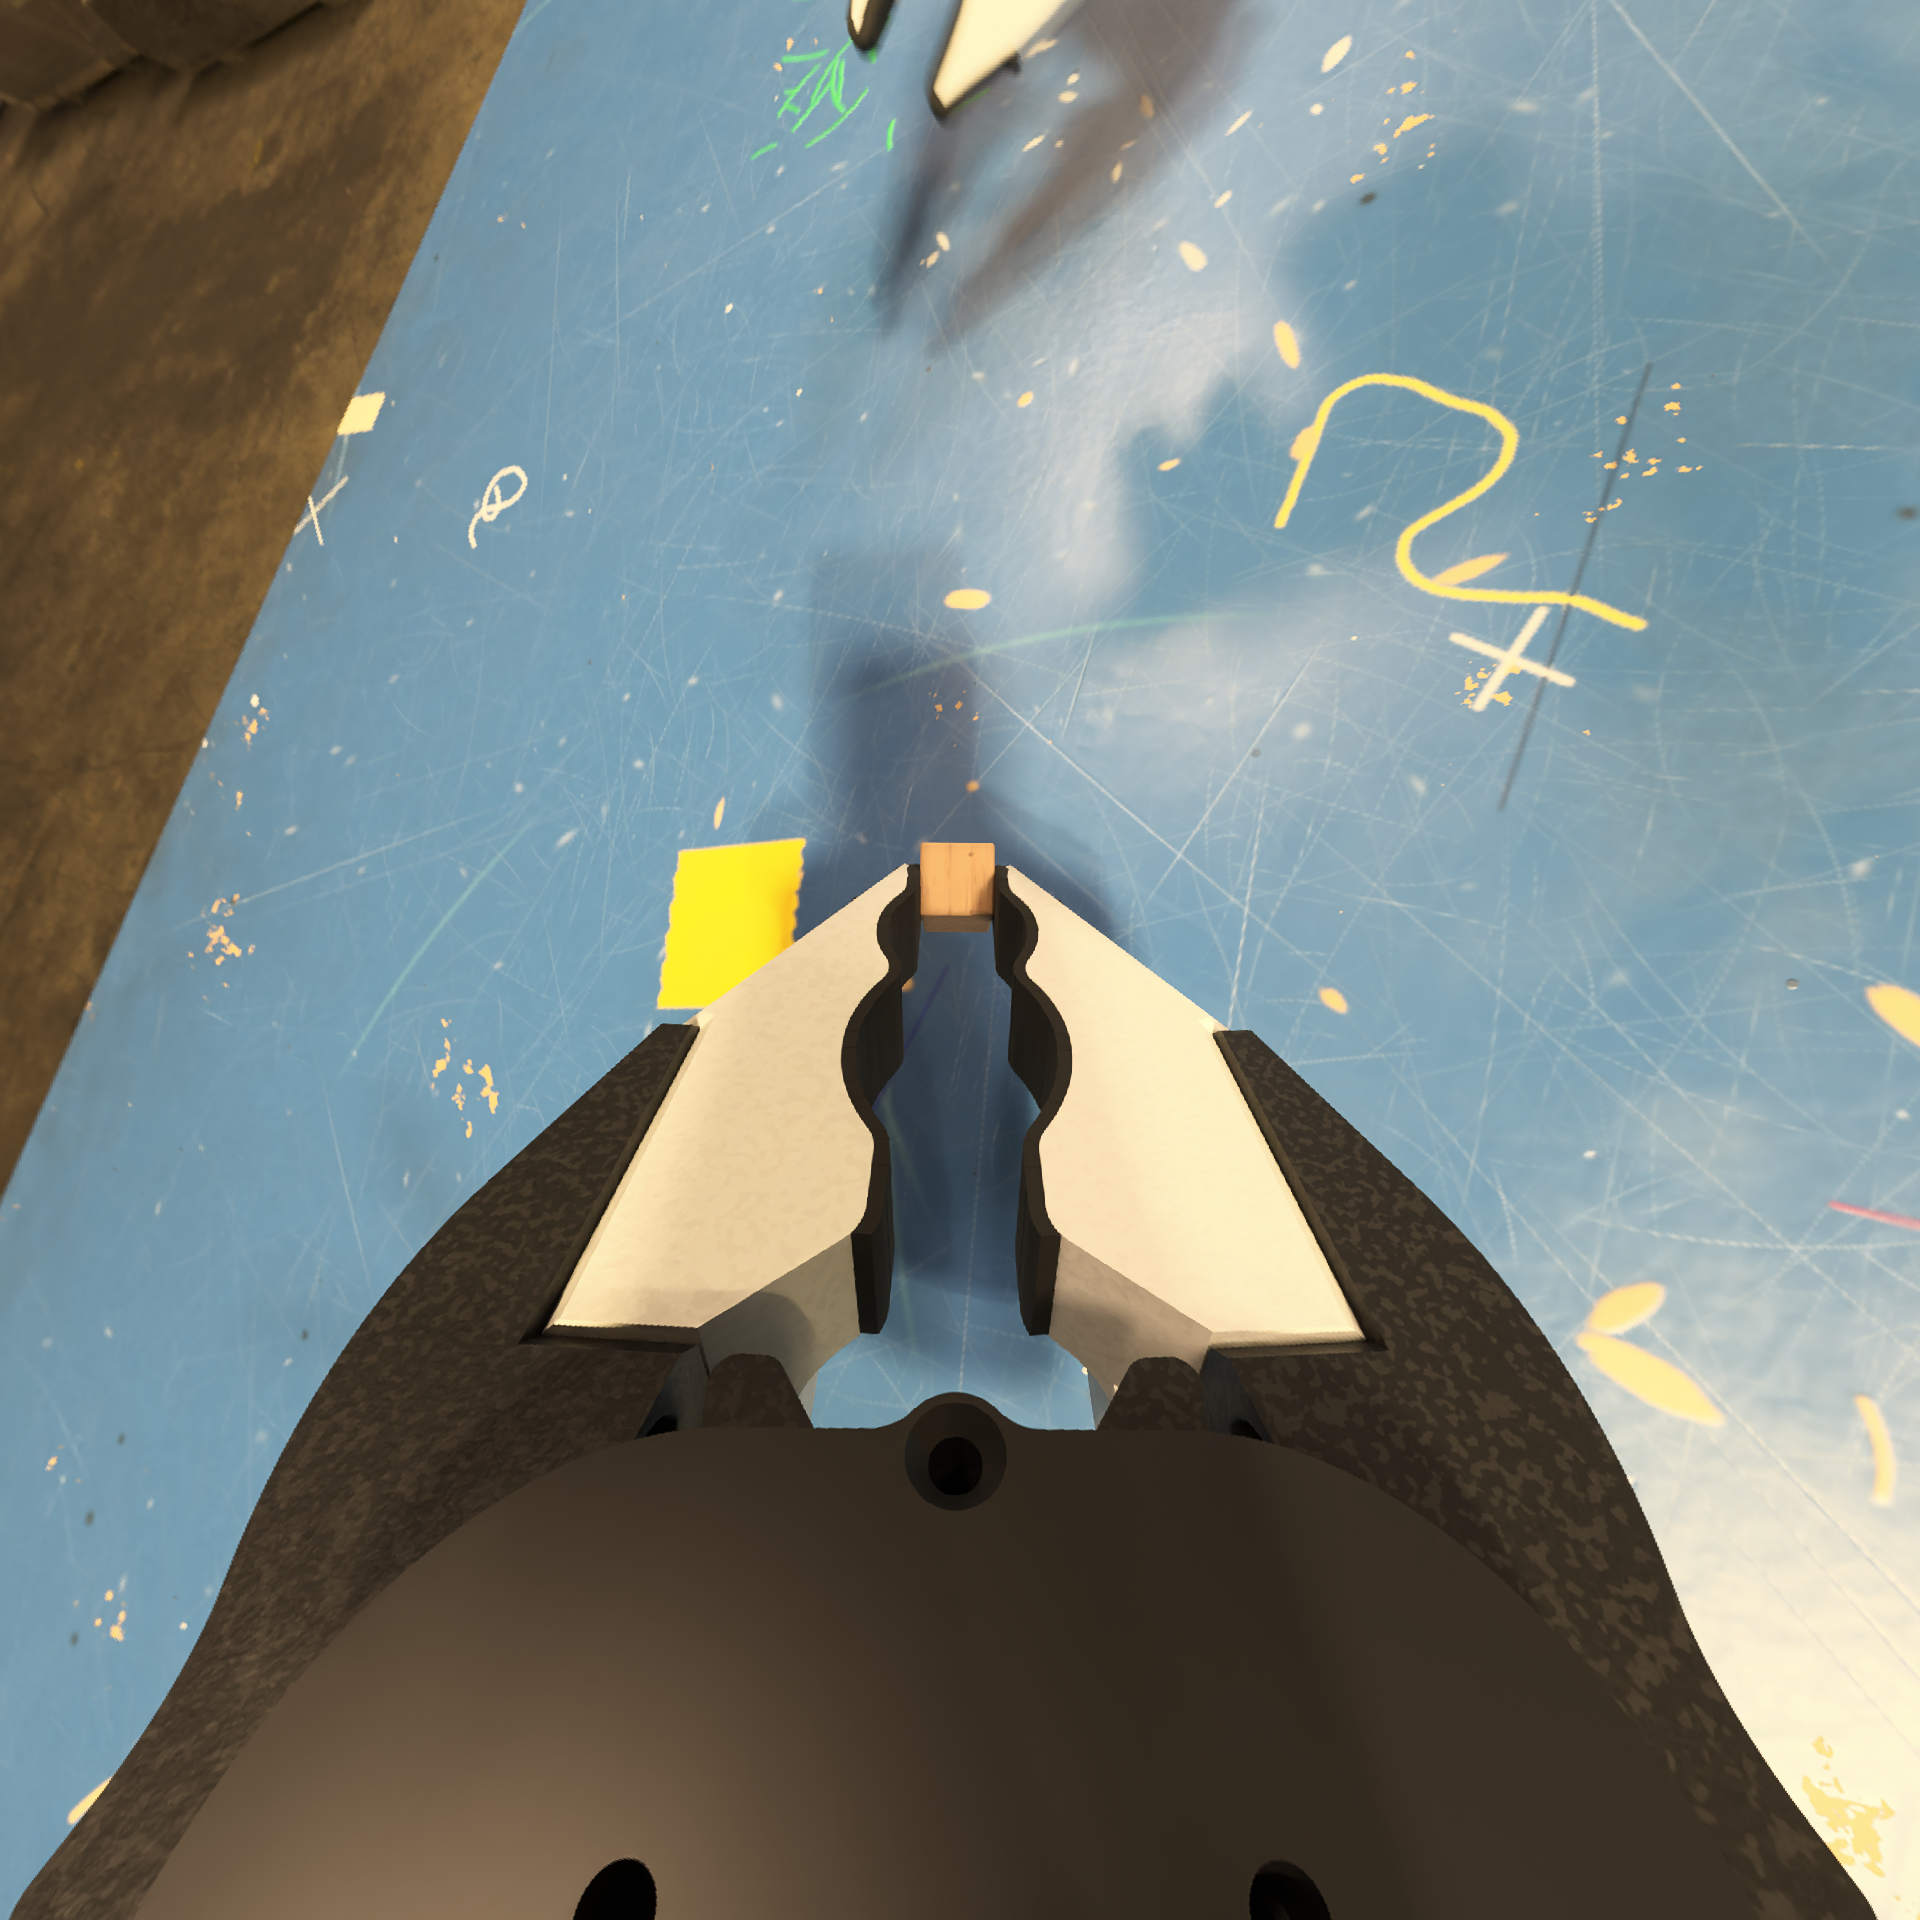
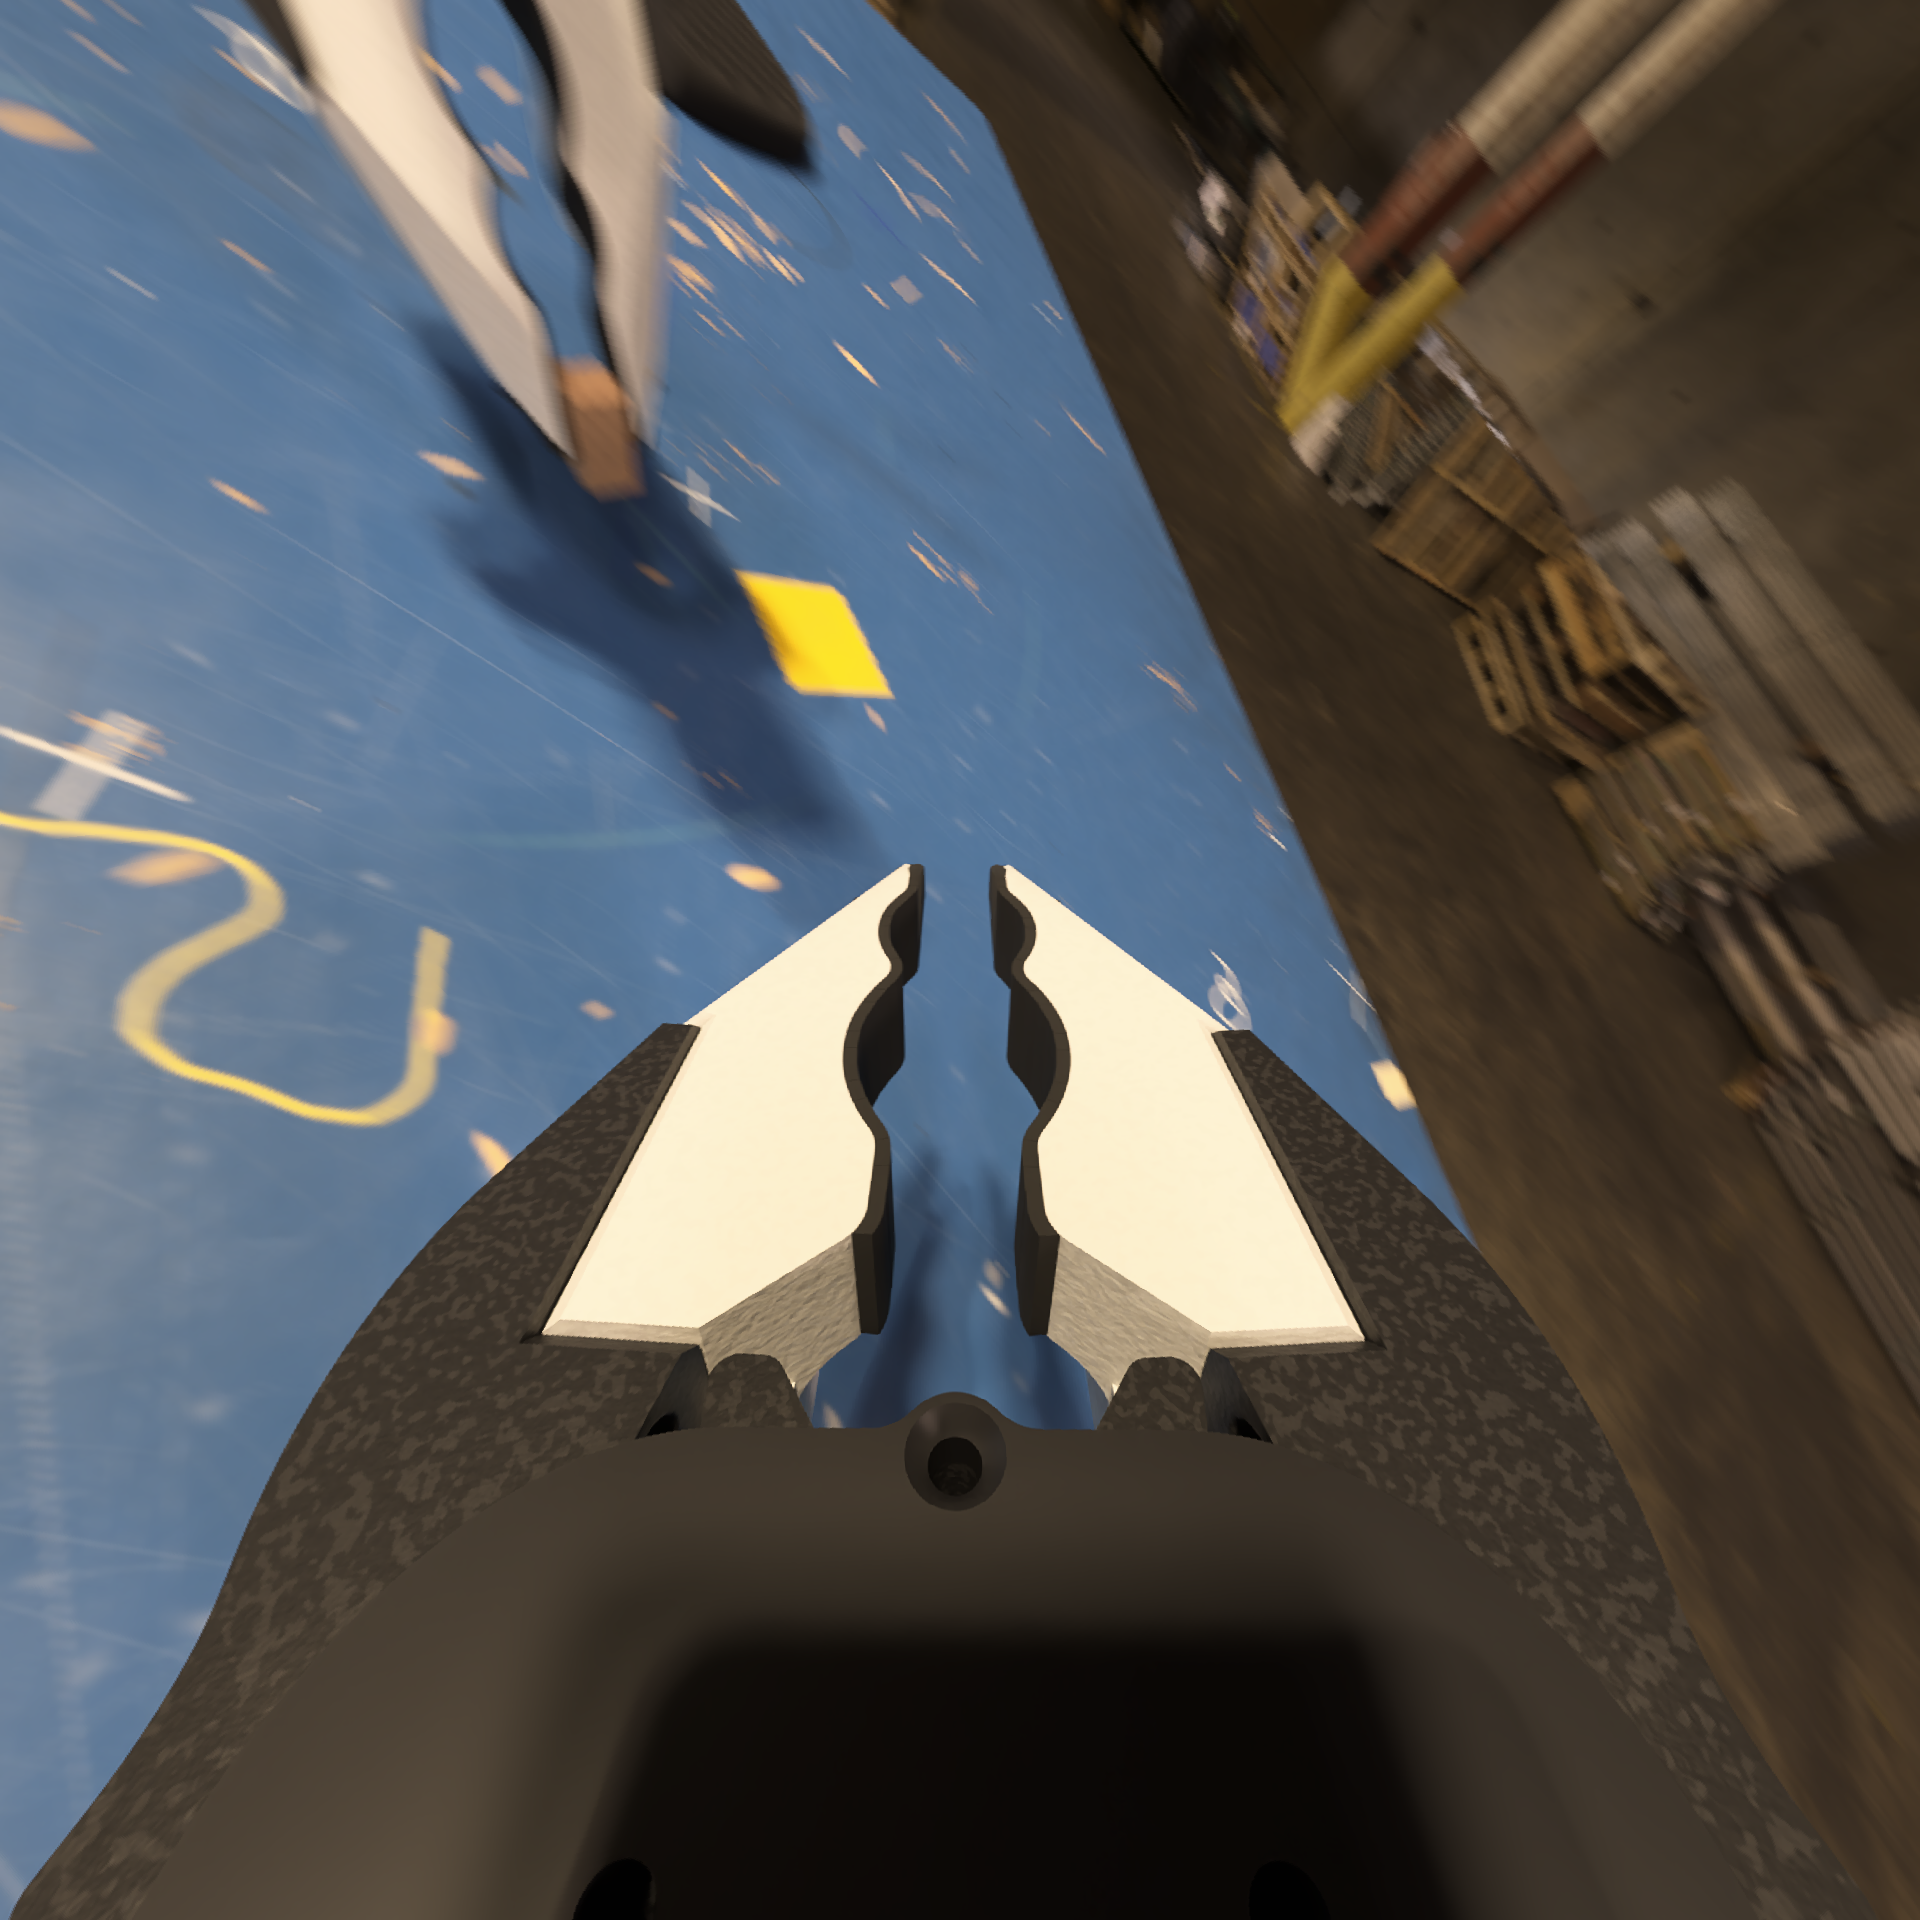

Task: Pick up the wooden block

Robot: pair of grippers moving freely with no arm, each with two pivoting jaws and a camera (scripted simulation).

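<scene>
The wooden block [image 1: 957, 889] is a small pale cube pinched between the fingertips of my left gripper [image 1: 957, 879], which is shut on it. In the right wrist view the block [image 2: 603, 442] hangs in the left gripper [image 2: 597, 410] above the blue table, with its shadow on the surface below. My right gripper [image 2: 956, 883] is empty, its jaws a narrow gap apart, and it hovers over the table near its edge. Its white fingertips [image 1: 971, 62] show at the top of the left wrist view.
The blue table [image 1: 1299, 883] is scratched and marked with a yellow scribble [image 1: 1455, 499]. A flat yellow square [image 1: 727, 920] lies just left of the left gripper's fingers and also shows in the right wrist view [image 2: 821, 634]. Brown floor [image 1: 156, 416] borders the table. Stacked pallets [image 2: 1558, 644] stand beyond it.
</scene>
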